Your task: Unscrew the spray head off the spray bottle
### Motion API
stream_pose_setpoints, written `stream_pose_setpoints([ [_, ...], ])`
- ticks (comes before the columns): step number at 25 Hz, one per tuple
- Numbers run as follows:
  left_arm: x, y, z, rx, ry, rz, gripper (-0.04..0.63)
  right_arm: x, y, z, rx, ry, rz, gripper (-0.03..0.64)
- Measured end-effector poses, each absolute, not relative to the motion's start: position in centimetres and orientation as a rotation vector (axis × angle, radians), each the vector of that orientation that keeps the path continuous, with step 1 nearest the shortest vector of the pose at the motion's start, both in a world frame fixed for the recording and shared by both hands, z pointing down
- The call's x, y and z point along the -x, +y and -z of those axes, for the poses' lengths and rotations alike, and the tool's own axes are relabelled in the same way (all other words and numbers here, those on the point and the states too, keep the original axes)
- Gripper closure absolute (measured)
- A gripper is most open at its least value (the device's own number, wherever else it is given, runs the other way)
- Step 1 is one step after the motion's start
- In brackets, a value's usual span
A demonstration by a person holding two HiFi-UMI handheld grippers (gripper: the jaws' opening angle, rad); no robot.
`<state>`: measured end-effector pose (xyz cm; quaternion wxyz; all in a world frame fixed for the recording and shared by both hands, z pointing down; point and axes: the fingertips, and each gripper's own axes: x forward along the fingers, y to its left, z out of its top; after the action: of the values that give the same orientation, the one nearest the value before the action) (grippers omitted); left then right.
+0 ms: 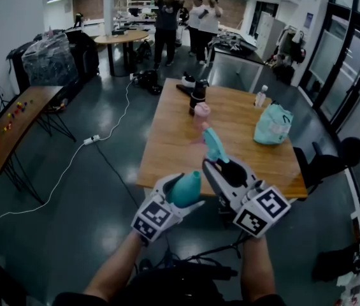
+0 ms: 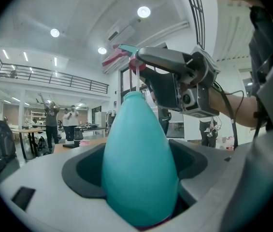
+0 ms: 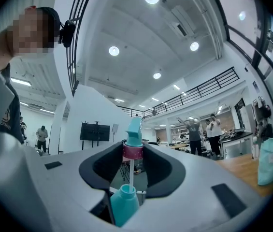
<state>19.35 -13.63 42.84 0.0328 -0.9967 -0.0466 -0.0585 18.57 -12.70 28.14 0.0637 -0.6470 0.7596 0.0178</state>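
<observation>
From the head view I see my left gripper [image 1: 177, 196] shut around the teal teardrop-shaped plastic bottle [image 1: 187, 187], held in the air near the front edge of the long wooden table [image 1: 167, 145]. My right gripper [image 1: 218, 161] clamps the teal spray head [image 1: 213, 144], with its pink collar, just above the bottle's neck. On the table stand a mint-green bag [image 1: 272, 123], a small clear bottle [image 1: 260, 97], a dark flask [image 1: 199, 93] and a pink object [image 1: 201, 111] just in front of it. People stand at the far end of the room [image 1: 167, 18]. In the left gripper view the bottle fills the gap, both jaws pressed on its sides. In the right gripper view the jaws pinch the pink collar, which sits clear of the open neck; a thin white dip tube [image 3: 131, 170] runs from collar down to that neck.
</observation>
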Motion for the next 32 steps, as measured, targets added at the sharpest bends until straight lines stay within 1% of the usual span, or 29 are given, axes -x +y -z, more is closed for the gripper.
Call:
stream_pose_setpoints([
  [15, -19.3, -14.3, -44.9, 3.045, -0.127, 0.28, 0.181, -19.2, -11.1, -24.7, 1.926, 2.205, -0.168, 0.476],
  [22, -19.2, -14.9, -45.5, 3.057, -0.106, 0.301, 0.181, -20.6, -9.7, -23.2, 1.955, 2.101, -0.26, 0.476],
  [32, -18.7, -16.6, -43.2, 3.094, -0.028, 0.234, 0.181, -23.1, -9.5, -25.9, 2.134, 2.03, -0.258, 0.476],
])
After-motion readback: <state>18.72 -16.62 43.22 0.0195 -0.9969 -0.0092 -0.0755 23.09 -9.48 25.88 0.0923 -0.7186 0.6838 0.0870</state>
